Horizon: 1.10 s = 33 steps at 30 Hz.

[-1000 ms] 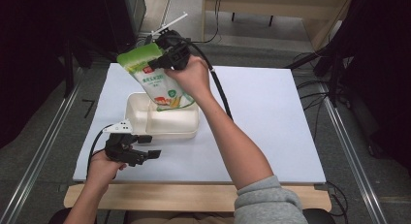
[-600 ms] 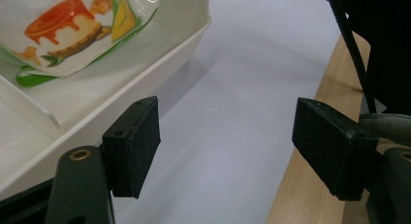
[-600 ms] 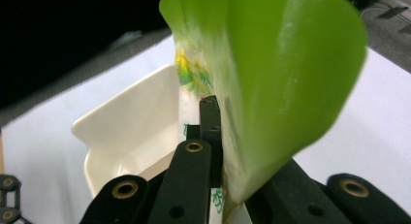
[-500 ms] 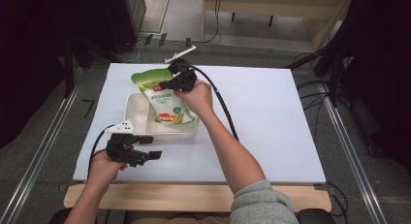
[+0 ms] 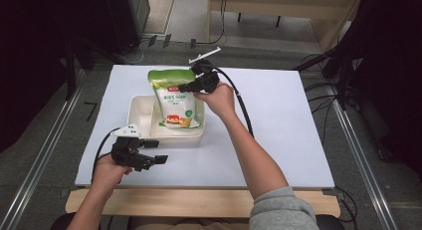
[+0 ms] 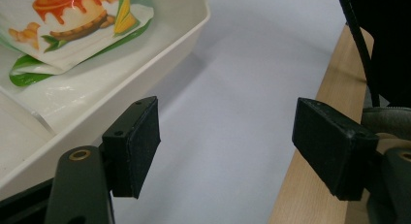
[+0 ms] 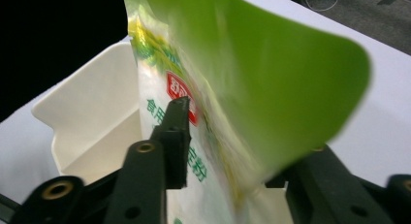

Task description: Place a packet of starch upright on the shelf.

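A green and white food pouch (image 5: 174, 101) stands tilted with its bottom in a white plastic tray (image 5: 139, 114) on the white table top. My right gripper (image 5: 188, 87) is shut on the pouch's upper right edge. In the right gripper view the pouch (image 7: 252, 73) runs between the jaws of the right gripper (image 7: 232, 146), and its green top hides the right fingertip. My left gripper (image 5: 155, 151) rests open near the front left of the table, just in front of the tray. In the left gripper view the left gripper (image 6: 228, 141) holds nothing, with the tray's wall (image 6: 145, 69) and the pouch's bottom (image 6: 72, 25) beyond it.
The white sheet (image 5: 278, 125) covers the table, with a wooden front edge (image 5: 199, 202) below it. Cables (image 5: 244, 110) trail from both grippers. Metal rails (image 5: 45, 155) run along both sides, and dark equipment stands at the back left.
My right gripper has brought the pouch down and toward me, from above the tray's far edge into the tray. The left gripper has stayed put.
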Tool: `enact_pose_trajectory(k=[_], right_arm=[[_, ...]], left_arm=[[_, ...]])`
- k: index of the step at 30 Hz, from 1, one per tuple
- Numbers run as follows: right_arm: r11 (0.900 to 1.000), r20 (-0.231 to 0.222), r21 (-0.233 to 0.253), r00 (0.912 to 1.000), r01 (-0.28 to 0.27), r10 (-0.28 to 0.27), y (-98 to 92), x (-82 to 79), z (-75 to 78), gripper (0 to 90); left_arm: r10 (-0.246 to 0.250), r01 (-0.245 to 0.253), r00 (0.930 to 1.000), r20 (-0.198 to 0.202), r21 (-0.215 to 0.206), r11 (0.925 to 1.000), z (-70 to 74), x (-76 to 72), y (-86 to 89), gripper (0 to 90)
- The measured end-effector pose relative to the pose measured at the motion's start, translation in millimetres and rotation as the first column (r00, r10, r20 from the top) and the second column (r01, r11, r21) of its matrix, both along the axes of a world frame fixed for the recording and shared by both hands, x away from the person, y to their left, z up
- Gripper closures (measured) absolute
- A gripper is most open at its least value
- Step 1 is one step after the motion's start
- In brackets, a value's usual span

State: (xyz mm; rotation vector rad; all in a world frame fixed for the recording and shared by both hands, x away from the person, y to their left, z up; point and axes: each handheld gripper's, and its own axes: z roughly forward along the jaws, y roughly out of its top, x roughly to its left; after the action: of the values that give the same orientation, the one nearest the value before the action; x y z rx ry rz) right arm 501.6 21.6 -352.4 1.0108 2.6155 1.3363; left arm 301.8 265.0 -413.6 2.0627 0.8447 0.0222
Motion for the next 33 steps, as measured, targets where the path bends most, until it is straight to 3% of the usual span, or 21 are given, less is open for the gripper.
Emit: enact_pose_trajectory(k=[6, 23, 33], right_arm=[[1.000, 0.059, -0.008, 0.9982, 0.010, -0.010, -12.5, -6.1, 8.2, 56.6], [1.000, 0.066, 0.006, 0.9976, 0.020, -0.021, -70.8, -39.5, 19.7, 50.7], [0.999, 0.057, 0.031, 0.9981, 0.021, -0.023, -110.4, -74.5, 7.4, 46.8]], left_arm=[[0.008, -0.008, 1.0000, 0.002, -0.002, 1.0000, -0.3, 0.0, 0.7, 26.3], [0.003, -0.003, 1.0000, 0.001, 0.005, 1.0000, -0.9, -0.2, -0.5, 26.3], [0.000, 0.000, 1.0000, 0.005, 0.018, 0.9998, 0.1, -1.2, -1.8, 26.2]])
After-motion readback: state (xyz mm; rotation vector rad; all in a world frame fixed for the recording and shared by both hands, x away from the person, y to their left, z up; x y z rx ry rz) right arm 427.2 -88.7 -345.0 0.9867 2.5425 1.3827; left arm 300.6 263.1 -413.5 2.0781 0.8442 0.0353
